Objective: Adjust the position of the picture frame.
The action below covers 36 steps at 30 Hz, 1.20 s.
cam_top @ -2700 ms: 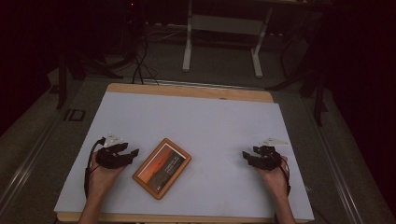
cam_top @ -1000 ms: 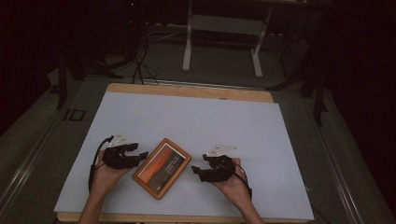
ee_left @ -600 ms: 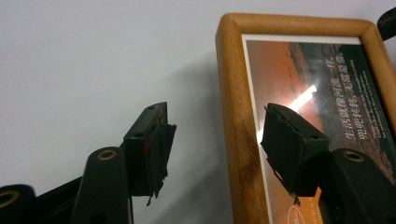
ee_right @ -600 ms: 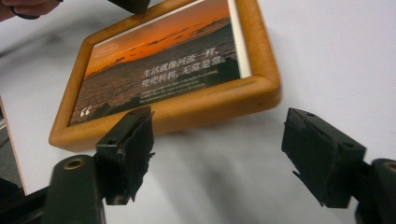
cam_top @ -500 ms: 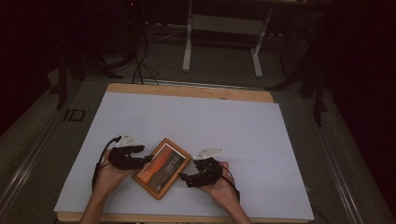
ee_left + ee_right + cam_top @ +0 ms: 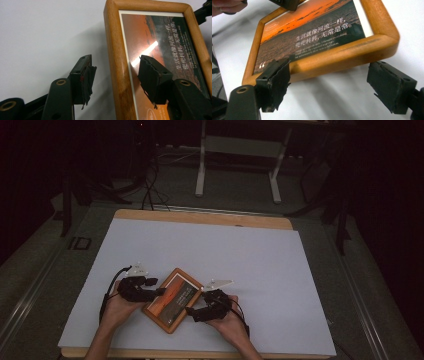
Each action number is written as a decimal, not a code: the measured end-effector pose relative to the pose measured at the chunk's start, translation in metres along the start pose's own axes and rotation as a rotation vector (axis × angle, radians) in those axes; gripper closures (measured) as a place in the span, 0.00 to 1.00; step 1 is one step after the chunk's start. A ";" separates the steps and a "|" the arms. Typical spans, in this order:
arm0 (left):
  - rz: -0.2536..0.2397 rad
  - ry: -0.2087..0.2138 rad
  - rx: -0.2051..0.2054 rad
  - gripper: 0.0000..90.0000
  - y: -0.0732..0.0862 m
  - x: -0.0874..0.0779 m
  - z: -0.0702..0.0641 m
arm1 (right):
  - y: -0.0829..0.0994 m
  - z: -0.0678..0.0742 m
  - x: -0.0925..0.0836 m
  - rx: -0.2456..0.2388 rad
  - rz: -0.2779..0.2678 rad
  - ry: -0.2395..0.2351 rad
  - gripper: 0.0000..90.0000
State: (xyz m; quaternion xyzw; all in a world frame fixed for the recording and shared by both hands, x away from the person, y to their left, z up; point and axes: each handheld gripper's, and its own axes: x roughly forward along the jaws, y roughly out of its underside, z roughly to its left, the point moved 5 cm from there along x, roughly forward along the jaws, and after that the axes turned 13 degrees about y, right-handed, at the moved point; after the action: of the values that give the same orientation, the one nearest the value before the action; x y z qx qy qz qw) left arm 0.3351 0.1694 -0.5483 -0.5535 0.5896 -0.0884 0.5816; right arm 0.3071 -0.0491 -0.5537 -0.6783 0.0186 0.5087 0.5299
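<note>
Near the table's (image 6: pixel 300 270) 6 o'clock edge, slightly left of centre, the wooden picture frame (image 6: pixel 172 300) lies flat and skewed on the white sheet, long axis running roughly 1 to 7 o'clock. Left gripper (image 6: pixel 159 292) sits at the frame's 9 o'clock side: jaws straddle the wooden rail (image 6: pixel 117 65), one pad outside on the sheet, the other over the glass (image 6: pixel 160 45). They've just been closing, with the rail between them, but there's a gap on both sides, so no pinch yet. Right gripper (image 6: pixel 190 312) is at the frame's 4 o'clock side, jaws spread and just been opening, lined up with the rail (image 6: pixel 337 58) but short of it, nothing between the pads. Risks, as I judge them: the left inner pad lands on glass, not wood, so it could skid or scratch, and a one-sided squeeze would slew the frame across the slick sheet. The right jaws look low, and may shove the frame instead of straddling it.
</note>
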 end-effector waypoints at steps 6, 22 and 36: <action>0.008 0.035 -0.003 0.50 0.000 0.002 -0.002 | -0.002 -0.002 0.003 0.068 0.003 -0.036 0.20; 0.017 0.098 -0.015 0.48 -0.001 0.010 -0.007 | -0.005 -0.003 0.007 0.150 0.032 -0.069 0.24; 0.009 0.089 -0.046 0.51 0.001 0.008 -0.008 | -0.012 -0.013 0.012 0.222 0.041 -0.055 0.35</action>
State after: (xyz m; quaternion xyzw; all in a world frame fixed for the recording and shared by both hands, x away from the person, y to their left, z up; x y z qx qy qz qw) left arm 0.3307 0.1590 -0.5512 -0.5596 0.6192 -0.0966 0.5423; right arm 0.3285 -0.0474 -0.5554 -0.6009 0.0740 0.5325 0.5915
